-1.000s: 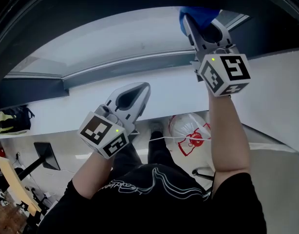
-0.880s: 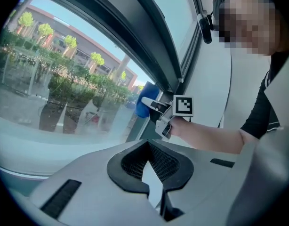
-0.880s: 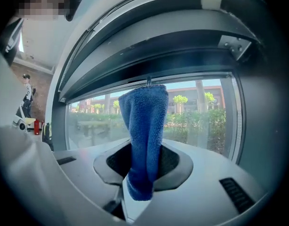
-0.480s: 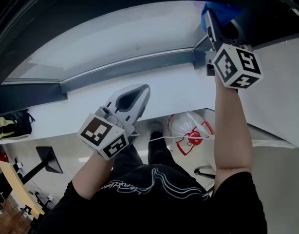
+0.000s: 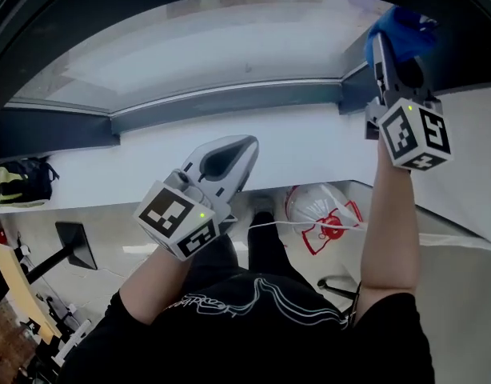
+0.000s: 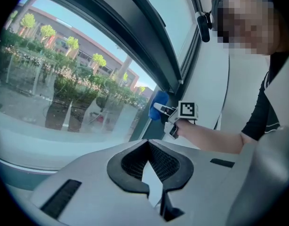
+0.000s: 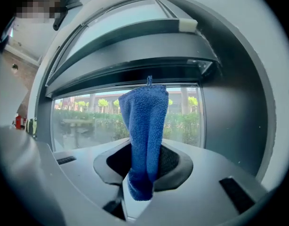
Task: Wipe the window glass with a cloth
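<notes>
The window glass (image 5: pixel 205 46) is seen spanning the upper part of the head view, bounded below by the dark window frame (image 5: pixel 229 106) and on the right by a further dark upright. The wiping step is judged to be in hand, with the stroke at the glass's right-hand end, close to that upright. Whether the pane is actually being touched cannot be told from any view.

The right gripper (image 5: pixel 387 46) is held raised at arm's length toward the pane's upper right corner. Its jaws are clamped on the blue cloth (image 7: pixel 145 126), which is pinched low down and stands out beyond the jaw tips, towards the glass.

The left gripper (image 5: pixel 229 154) is held low, well apart from the glass, near the white sill. Its jaws are drawn together and nothing is gripped between them.

For the next move, the cloth would probably have to be pressed flat to the pane and drawn back leftward across the unwiped glass, with the grip kept firm so that the cloth is not dragged out.
</notes>
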`<action>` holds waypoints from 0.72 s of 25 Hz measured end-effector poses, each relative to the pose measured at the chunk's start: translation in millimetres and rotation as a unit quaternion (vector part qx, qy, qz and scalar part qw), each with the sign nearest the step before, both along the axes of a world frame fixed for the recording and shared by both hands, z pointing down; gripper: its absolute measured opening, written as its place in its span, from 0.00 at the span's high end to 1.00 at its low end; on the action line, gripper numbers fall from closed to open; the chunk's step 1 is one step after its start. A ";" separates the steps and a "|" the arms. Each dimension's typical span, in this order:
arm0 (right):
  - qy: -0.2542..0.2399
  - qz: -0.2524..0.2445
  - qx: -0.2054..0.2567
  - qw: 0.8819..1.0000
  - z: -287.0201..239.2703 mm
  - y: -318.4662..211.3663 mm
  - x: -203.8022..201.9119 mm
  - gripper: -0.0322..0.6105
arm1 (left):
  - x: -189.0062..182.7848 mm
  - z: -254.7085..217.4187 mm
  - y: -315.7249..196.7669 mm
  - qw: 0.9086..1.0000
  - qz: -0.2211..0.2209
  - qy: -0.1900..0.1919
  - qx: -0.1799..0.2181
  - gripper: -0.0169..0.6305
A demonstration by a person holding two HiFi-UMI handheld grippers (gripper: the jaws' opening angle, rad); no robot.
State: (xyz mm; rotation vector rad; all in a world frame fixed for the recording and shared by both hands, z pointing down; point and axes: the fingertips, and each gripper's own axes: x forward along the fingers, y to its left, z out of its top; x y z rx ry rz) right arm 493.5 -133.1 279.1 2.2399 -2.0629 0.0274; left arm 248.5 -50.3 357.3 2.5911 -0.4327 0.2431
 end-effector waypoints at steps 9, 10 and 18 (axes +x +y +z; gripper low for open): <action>-0.025 -0.117 -0.001 0.993 20.5 -20.1 -169.5 0.81 | -104.7 11.6 -33.8 0.997 -0.074 0.006 0.000 0.97; -0.031 -0.133 -0.003 0.991 26.1 -25.2 -191.7 0.80 | -120.3 14.8 -38.4 0.996 -0.086 0.004 0.000 0.97; -0.063 -0.247 -0.009 0.967 62.6 -59.9 -374.3 0.81 | -254.7 34.4 -69.2 0.986 -0.165 -0.006 -0.002 0.97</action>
